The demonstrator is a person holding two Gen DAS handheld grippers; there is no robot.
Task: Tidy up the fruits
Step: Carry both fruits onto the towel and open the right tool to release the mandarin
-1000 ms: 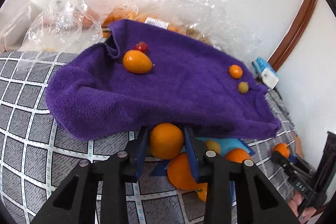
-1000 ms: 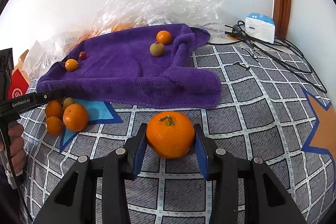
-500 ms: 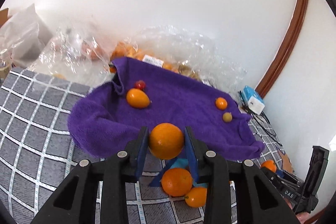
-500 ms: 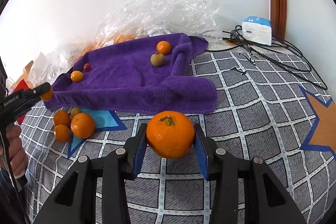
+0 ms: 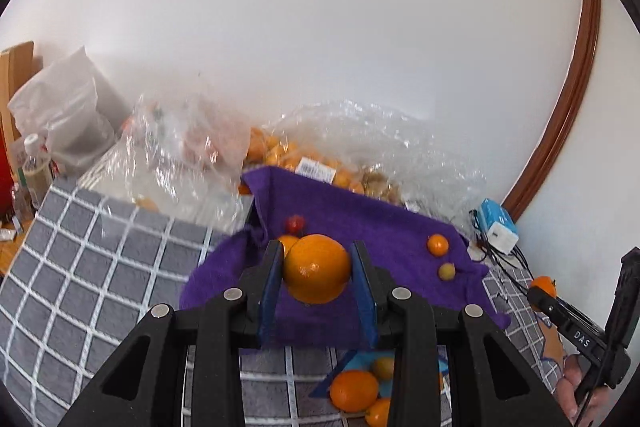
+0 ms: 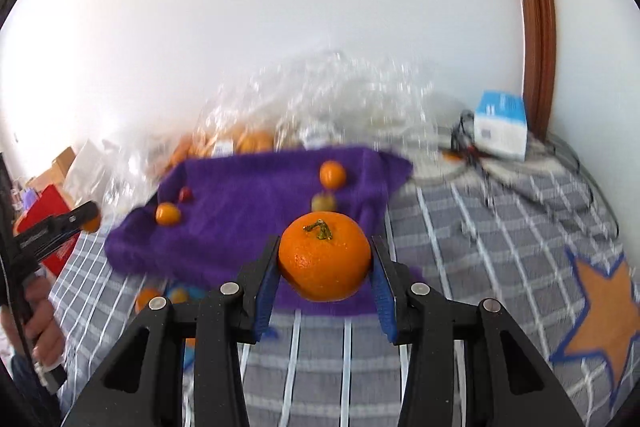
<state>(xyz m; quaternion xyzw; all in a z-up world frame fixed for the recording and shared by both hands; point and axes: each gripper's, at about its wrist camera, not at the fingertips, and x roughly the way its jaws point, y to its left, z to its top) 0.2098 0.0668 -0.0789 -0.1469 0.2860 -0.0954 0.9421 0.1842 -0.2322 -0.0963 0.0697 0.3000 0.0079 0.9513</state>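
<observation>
My left gripper (image 5: 317, 269) is shut on an orange (image 5: 316, 267) and holds it in the air above the near edge of the purple towel (image 5: 380, 227). My right gripper (image 6: 324, 261) is shut on a stemmed orange (image 6: 324, 259), lifted over the towel's near edge (image 6: 248, 219). On the towel lie a small orange fruit (image 5: 437, 243), a greenish fruit (image 5: 447, 271), a red fruit (image 5: 295, 224) and an orange fruit partly hidden behind my left finger (image 5: 289, 242). Several oranges (image 5: 354, 389) sit on the bedspread below the towel.
Clear plastic bags with fruit (image 5: 320, 163) lie behind the towel against the wall. A blue-white box with cables (image 5: 498, 229) is at the right. A checked grey bedspread (image 5: 100, 259) covers the surface. A red box (image 6: 48, 223) is at the left.
Both grippers have risen with their oranges. The left one lifted off the pile below the towel; the right one lifted off the bedspread and moved toward the towel.
</observation>
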